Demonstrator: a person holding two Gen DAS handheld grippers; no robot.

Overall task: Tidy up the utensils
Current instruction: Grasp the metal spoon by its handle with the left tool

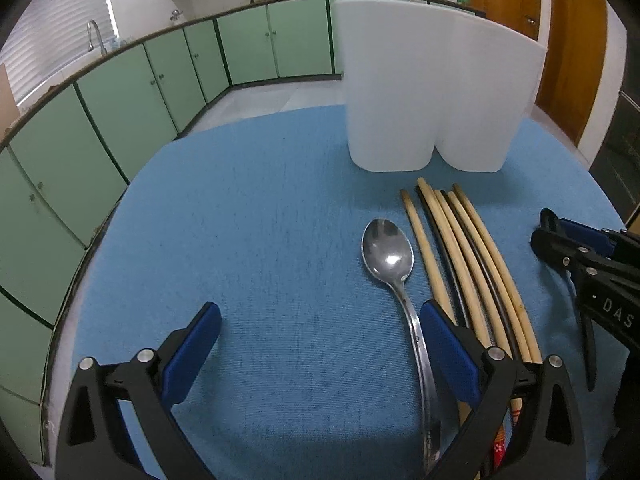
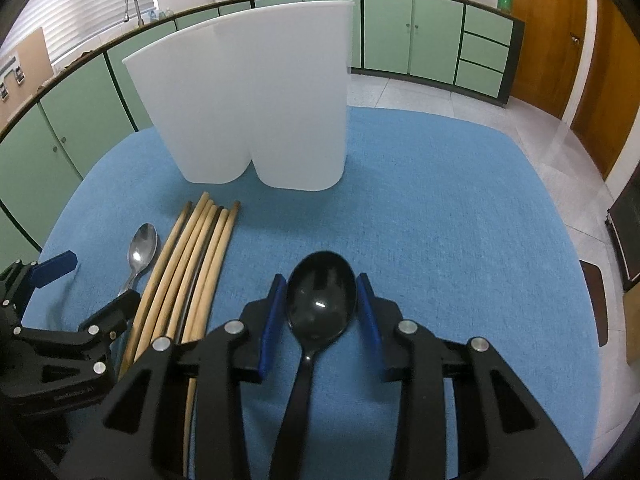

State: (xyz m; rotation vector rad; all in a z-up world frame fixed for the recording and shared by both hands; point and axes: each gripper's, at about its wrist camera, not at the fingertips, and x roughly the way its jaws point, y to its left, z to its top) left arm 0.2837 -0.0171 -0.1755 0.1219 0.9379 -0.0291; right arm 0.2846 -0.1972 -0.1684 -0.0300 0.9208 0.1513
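Observation:
A white two-compartment holder [image 1: 432, 92] stands upright at the far side of the blue mat [image 1: 260, 220]; it also shows in the right wrist view [image 2: 248, 100]. A metal spoon [image 1: 390, 256] lies on the mat beside several wooden chopsticks [image 1: 468, 256]. My left gripper [image 1: 320, 332] is open, its right finger between the spoon handle and the chopsticks. In the right wrist view a black spoon [image 2: 320, 300] lies on the mat between the fingers of my right gripper [image 2: 322, 312], which is open around its bowl. The metal spoon [image 2: 141, 252] and chopsticks [image 2: 192, 264] lie to its left.
The mat covers a table whose edges fall off to the floor [image 2: 440, 96] on all sides. Green kitchen cabinets [image 1: 120, 112] run along the back. The other gripper [image 1: 592, 264] sits at the right of the chopsticks in the left wrist view.

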